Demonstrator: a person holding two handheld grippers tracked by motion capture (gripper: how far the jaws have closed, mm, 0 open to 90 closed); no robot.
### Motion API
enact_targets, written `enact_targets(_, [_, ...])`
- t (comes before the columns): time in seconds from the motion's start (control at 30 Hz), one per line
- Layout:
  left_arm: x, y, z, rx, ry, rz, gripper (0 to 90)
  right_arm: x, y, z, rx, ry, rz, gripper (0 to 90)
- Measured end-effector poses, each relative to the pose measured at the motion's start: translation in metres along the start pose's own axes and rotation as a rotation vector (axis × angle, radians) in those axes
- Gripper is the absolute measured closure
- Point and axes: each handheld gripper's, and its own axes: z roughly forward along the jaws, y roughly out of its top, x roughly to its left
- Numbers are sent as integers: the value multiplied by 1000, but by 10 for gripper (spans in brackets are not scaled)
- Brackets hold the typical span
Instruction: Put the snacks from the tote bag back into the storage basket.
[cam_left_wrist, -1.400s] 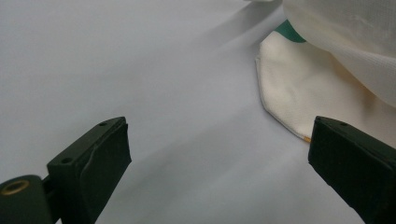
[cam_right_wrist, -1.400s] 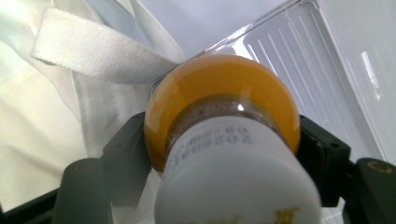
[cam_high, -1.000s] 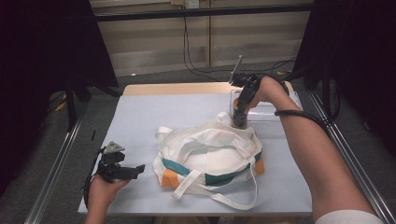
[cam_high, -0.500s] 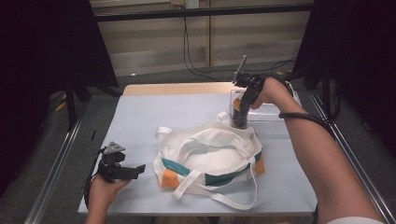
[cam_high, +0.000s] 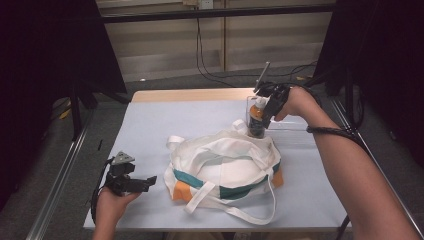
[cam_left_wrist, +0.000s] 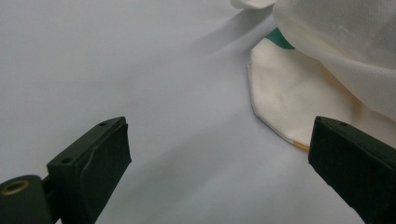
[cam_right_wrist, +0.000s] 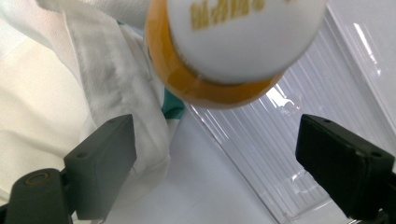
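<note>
Black jaws of the left gripper (cam_high: 142, 183) are standing spread wide with nothing between them, lying low at the near left corner of the pale blue table (cam_high: 165, 125). The left hand (cam_high: 111, 206) is gripping it from below, forearm cut off by the bottom edge, and the jaws are pointing level toward the white cloth bag (cam_high: 225, 167), well short of it. In the left gripper view the bag's hem (cam_left_wrist: 285, 93) is sitting just ahead of the right-hand jaw, not touching it, with a sliver of green trim peeking out.

Moving right, the bag is slumping in the middle of the table, straps looping toward the near edge, green and orange showing along its lower side.

Further right, the right arm is reaching long across the table's right side, wrist bent so the right gripper (cam_high: 262, 120) is pointing steeply down. Its jaws have just been opening and are standing apart around the bottle (cam_high: 256, 120), not pressing on it. That bottle, white cap and orange collar, is standing at the bag's far edge beside a clear plastic tray (cam_high: 292, 125); its lower body is hard to make out behind the gripper. In the right gripper view the cap (cam_right_wrist: 238, 32) is looming close, its gold lettering cut off at the top
</note>
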Motion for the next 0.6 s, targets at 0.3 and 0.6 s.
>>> enact_targets(0.3, [-1, -1, 1, -10, -8, -19, 54, 5, -10, -4, -1, 3, 0, 118])
enact_targets(0.6, [-1, 0, 0, -4, -8, -9, 54, 10, -19, -6, -14, 5, -22, 126])
